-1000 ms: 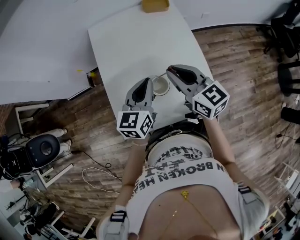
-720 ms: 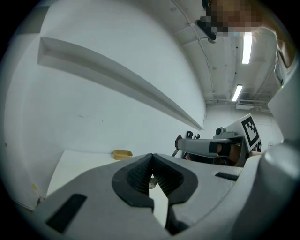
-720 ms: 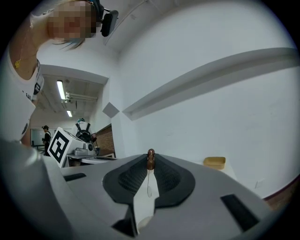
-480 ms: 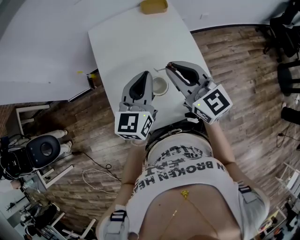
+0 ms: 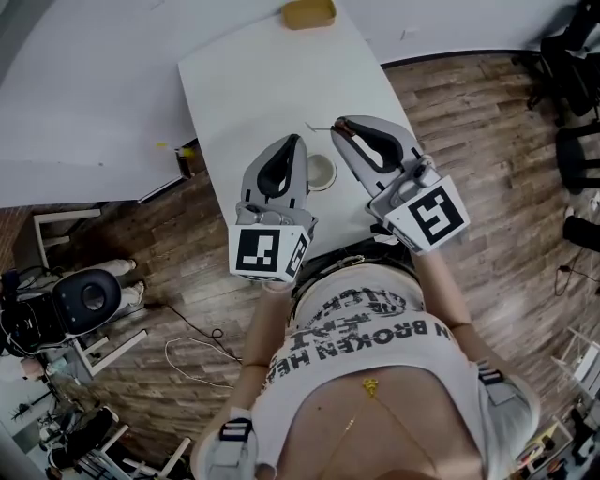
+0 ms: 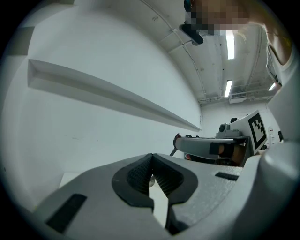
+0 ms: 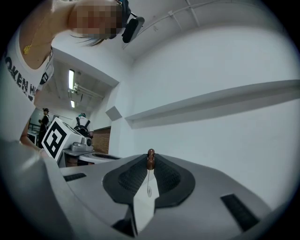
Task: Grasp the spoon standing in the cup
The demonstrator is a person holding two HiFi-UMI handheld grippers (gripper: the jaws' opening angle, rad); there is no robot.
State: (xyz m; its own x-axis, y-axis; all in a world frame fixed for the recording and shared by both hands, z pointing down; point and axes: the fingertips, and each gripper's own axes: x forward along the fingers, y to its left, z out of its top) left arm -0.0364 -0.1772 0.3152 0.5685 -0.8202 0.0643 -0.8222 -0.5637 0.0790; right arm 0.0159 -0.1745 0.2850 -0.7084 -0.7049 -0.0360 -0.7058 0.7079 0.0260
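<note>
The surface (image 5: 272,84) was plain white. At its twelve o'clock end sat a mustard-yellow object (image 5: 309,12). The cup (image 5: 322,172) was white, with a slightly creamier inside. The spoon (image 7: 150,160) showed a glossy brown knob on a thin silver stem. The left gripper (image 5: 298,141) and the right gripper (image 5: 339,126) were both light grey, and their fingers (image 7: 129,180) were black with a fine ribbed texture. Each carried a white cube (image 5: 270,251) printed with bold black square markers. The floor (image 5: 487,103), at three o'clock of the surface, was streaky brown wood plank. The person's shirt (image 5: 375,328) was white with black block lettering.
</note>
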